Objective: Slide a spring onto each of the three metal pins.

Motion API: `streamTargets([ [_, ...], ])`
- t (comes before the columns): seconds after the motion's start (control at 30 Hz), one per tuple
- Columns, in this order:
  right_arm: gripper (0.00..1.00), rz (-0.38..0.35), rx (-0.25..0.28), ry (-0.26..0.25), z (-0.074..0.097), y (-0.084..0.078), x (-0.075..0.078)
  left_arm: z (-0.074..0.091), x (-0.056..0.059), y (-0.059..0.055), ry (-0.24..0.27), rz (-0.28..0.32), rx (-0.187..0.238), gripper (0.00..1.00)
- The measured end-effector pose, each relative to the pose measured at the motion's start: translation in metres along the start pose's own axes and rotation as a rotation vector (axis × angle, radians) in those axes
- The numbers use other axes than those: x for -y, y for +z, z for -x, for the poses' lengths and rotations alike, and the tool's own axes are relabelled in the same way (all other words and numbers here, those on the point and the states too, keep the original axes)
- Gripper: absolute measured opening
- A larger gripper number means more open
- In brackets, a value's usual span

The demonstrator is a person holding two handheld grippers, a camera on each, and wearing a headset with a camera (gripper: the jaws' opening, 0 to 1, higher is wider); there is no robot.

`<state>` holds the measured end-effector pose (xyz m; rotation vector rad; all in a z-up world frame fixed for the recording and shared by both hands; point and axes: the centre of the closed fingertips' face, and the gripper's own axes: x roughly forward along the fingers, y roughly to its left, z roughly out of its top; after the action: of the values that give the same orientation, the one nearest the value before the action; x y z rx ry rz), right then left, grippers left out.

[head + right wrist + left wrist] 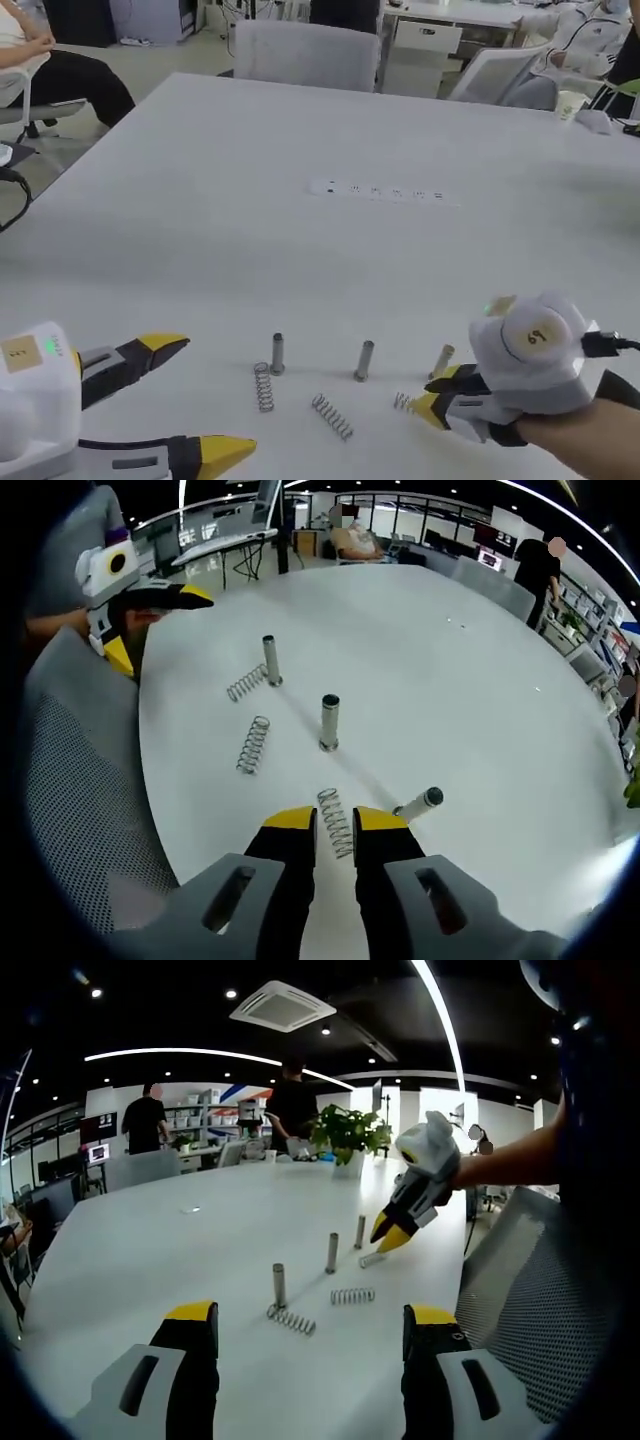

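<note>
Round sticker point(538, 337) on right gripper point(432, 392) reads "69"; yellow tag point(18, 352) on left gripper point(215, 395) illegible.

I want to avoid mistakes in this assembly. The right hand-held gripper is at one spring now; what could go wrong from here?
1. The right hand-held gripper straddles only one end of the spring; pinched there, it may swing or flick away.
2. The nearest pin stands close beside a jaw and looks tilted; a careless lift could knock it over.

The white worktop point(200, 200) is carrying three pins point(364, 360), standing in a row. Three springs point(331, 416) are lying flat just beside them. A socket strip point(385, 190) is sitting farther back.
</note>
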<state>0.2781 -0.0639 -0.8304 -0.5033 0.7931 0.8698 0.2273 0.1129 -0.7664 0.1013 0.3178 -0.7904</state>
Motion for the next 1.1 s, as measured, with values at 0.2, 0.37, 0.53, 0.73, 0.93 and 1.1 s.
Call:
streamTargets([
  [0.2,0.12,0.065,-0.059,0.037,-0.012,0.003,-0.005,0.001,-0.001,0.001,0.002,0.001,0.004,0.71],
  [0.37,0.12,0.095,-0.11,0.058,-0.021,0.001,-0.009,0.001,-0.003,0.0,0.004,0.005,0.007,0.71],
  [0.53,0.12,0.113,-0.154,0.073,-0.025,-0.002,-0.009,0.002,-0.002,0.001,0.006,0.006,0.01,0.71],
  [0.73,0.12,0.146,-0.211,0.083,-0.027,-0.009,-0.009,0.002,-0.002,0.002,0.009,0.007,0.014,0.71],
  [0.93,0.11,0.173,-0.242,0.094,-0.028,-0.012,-0.008,0.002,-0.001,0.003,0.01,0.008,0.017,0.71],
  [1.1,0.09,0.188,-0.274,0.11,-0.028,-0.012,-0.011,0.003,-0.002,0.003,0.013,0.007,0.018,0.71],
])
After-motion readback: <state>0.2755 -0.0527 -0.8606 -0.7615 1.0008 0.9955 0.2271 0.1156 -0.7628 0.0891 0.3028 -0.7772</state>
